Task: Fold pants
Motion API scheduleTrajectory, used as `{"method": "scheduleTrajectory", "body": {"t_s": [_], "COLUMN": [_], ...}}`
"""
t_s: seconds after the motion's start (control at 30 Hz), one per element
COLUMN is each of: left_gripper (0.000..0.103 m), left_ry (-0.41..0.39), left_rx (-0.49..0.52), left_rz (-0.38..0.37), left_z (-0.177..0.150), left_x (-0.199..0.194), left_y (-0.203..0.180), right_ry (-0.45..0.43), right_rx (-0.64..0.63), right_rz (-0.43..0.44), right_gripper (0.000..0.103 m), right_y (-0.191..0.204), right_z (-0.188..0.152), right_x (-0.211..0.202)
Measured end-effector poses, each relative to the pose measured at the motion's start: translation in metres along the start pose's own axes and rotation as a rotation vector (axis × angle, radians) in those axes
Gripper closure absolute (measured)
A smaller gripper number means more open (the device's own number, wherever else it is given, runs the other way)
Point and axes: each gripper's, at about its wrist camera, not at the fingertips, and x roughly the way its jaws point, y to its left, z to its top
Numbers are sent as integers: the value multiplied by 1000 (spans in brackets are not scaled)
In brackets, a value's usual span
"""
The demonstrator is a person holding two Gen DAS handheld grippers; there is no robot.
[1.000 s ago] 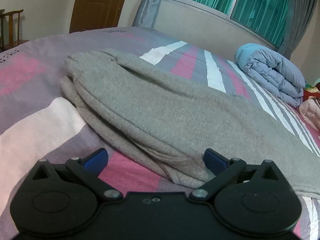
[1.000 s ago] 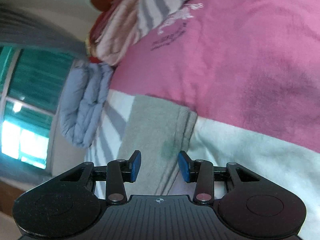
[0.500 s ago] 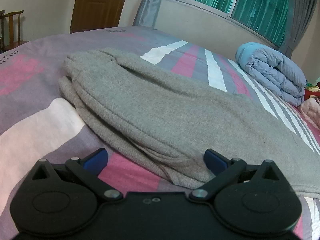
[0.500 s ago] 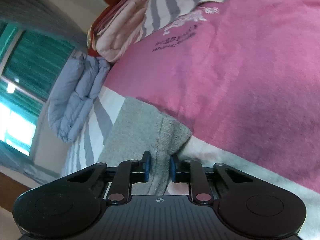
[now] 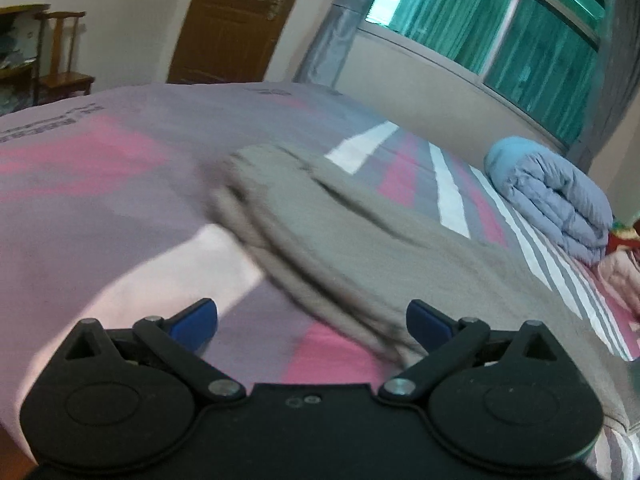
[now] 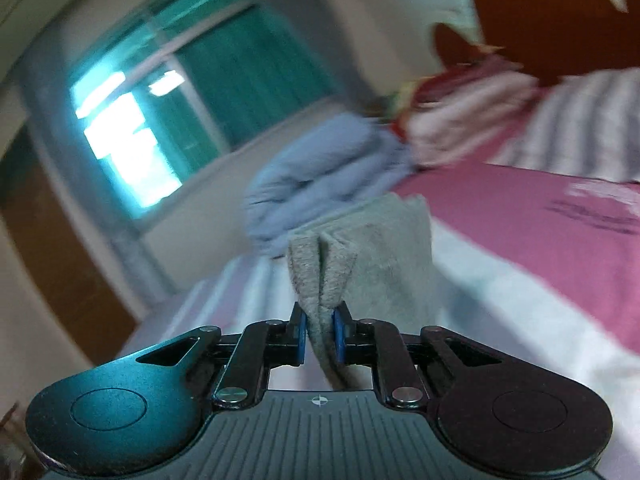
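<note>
Grey fleece pants [image 5: 360, 232] lie folded lengthwise across the striped bedspread in the left wrist view. My left gripper [image 5: 312, 322] is open and empty, just above the bed at the near edge of the pants. My right gripper [image 6: 320, 334] is shut on the end of the pants [image 6: 372, 240] and holds it lifted off the bed, the fabric edge standing up between the blue pads [image 6: 340, 336].
A rolled blue duvet [image 5: 552, 196] lies at the far right of the bed [image 5: 100, 200], also in the right wrist view [image 6: 320, 168]. Pink folded clothes [image 6: 460, 120] lie beyond it. A door, a chair and a window stand behind.
My right gripper closed on the pants' end and lifted it, swinging upward. My left gripper pulled back and up a little, staying open.
</note>
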Motion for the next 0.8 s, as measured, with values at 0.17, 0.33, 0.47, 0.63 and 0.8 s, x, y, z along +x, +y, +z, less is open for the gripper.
{"method": "scheduleTrajectory", "body": {"t_s": [0.17, 0.33, 0.47, 0.63, 0.8], "left_gripper": [8, 8, 8, 6, 6], "left_ry": [1, 9, 8, 6, 2], "left_rx": [-1, 13, 17, 12, -5], "left_rz": [13, 13, 7, 13, 2], "left_z": [-6, -11, -11, -14, -13], "left_x": [-17, -27, -30, -25, -24], "left_y": [25, 38, 44, 40, 39], "right_ry": [106, 387, 474, 427, 446], "right_rx": [-95, -281, -400, -487, -655], "right_rz": [139, 236, 321, 363, 303], "right_gripper": [89, 80, 60, 60, 60], "right_y": [90, 156, 183, 195, 213], "right_z": [-58, -171, -223, -218, -236], "right_x": [37, 79, 71, 67, 80]}}
